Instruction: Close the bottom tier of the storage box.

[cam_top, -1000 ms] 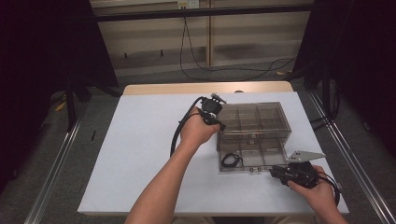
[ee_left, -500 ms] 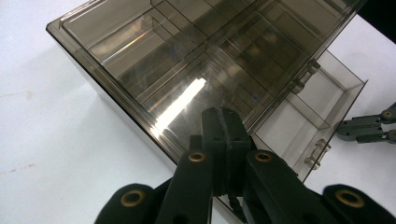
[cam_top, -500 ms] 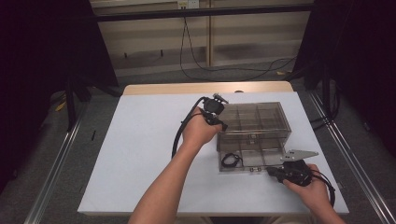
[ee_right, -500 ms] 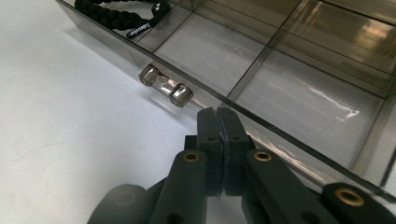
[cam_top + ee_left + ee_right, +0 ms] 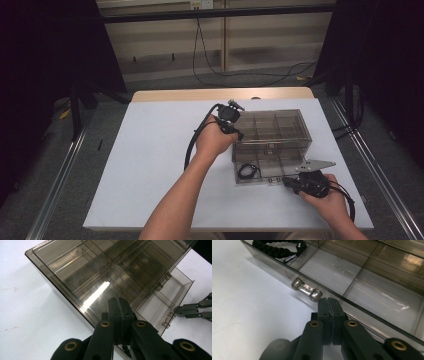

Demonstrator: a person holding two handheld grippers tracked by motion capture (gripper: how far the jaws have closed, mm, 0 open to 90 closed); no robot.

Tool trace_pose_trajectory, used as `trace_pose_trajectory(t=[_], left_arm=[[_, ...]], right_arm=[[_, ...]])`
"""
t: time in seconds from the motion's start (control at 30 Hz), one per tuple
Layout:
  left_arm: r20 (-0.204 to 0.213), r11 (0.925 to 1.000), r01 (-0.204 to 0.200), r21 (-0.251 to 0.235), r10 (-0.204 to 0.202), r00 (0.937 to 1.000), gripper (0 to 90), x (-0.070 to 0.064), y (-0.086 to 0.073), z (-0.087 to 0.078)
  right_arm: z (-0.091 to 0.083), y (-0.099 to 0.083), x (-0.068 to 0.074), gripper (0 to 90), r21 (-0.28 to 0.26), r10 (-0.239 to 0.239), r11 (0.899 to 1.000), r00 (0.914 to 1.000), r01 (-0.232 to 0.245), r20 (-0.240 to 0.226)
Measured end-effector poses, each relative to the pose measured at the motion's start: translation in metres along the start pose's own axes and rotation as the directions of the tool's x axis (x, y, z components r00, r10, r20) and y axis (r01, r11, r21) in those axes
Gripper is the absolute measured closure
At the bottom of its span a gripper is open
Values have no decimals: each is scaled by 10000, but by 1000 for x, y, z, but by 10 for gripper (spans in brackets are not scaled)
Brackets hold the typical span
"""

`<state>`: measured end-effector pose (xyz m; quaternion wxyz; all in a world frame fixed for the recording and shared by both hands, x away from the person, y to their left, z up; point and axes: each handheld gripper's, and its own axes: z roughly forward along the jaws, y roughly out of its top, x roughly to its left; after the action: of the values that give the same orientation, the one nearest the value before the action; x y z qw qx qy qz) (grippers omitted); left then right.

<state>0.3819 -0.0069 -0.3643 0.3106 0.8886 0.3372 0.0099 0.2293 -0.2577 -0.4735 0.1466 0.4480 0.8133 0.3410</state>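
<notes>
- The smoky plastic box [image 5: 272, 145] sits on the white desk [image 5: 150, 165], right of centre, with its drawer [image 5: 260, 172] pulled out toward the person.
- The left hand-held gripper [image 5: 231, 120], jaws pressed together on nothing, rests at the box's top left edge, probably to steady it against sliding.
- The right hand-held gripper [image 5: 295, 182] is also pressed together and empty, its tip just beside the small metal handle [image 5: 307, 290] on the drawer front, seemingly placed to push or pull it.
- A black braided bracelet [image 5: 278, 247] lies in the drawer's left compartment.
</notes>
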Motion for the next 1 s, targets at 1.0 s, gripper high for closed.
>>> trace_pose_trajectory(t=[1.0], left_arm=[[-95, 9999, 113, -60, -114, 9999, 900, -2, 0, 0]], right_arm=[[13, 13, -1, 889, -323, -81, 9994, 10000, 80, -28]])
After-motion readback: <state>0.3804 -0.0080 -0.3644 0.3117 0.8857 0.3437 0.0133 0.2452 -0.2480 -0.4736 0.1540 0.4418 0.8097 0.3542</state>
